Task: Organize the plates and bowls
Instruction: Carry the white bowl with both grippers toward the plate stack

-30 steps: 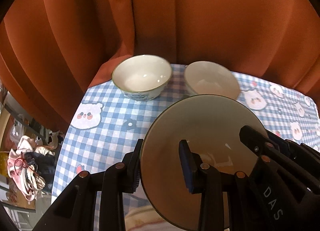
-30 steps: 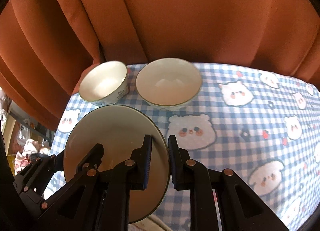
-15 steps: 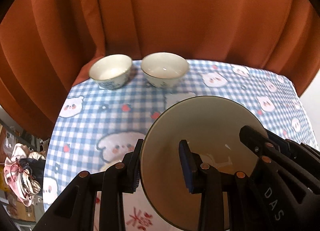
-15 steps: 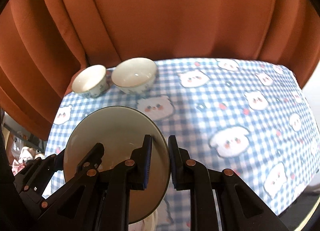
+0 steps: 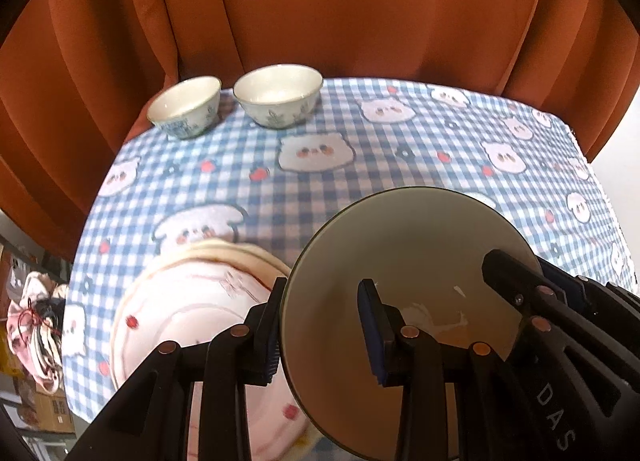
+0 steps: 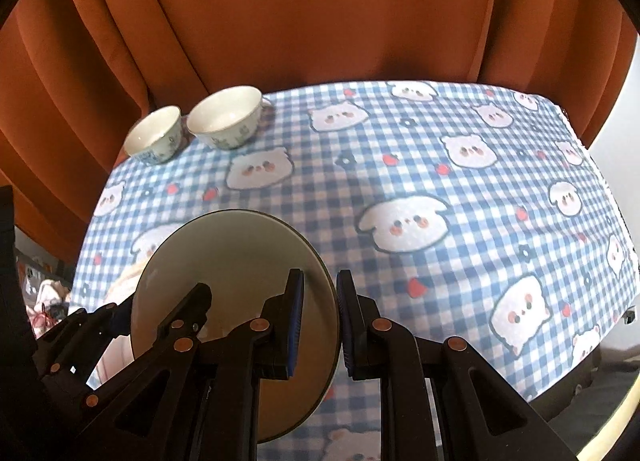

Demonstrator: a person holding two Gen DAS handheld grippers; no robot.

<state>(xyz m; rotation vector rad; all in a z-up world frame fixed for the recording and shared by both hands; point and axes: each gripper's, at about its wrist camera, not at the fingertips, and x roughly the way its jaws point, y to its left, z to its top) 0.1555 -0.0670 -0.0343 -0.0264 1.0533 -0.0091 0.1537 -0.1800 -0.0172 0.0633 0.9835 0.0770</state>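
Left gripper (image 5: 320, 325) and right gripper (image 6: 319, 323) clamp opposite rims of the round beige ceramic plate (image 5: 408, 261), balancing it level above the tabletop (image 6: 400, 181).

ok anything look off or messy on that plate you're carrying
Yes: the plate, held by its rim in both grippers, left and right, has white smears and an orange patch near its middle, like food residue. Nothing else stands out; both bowls sit upright.
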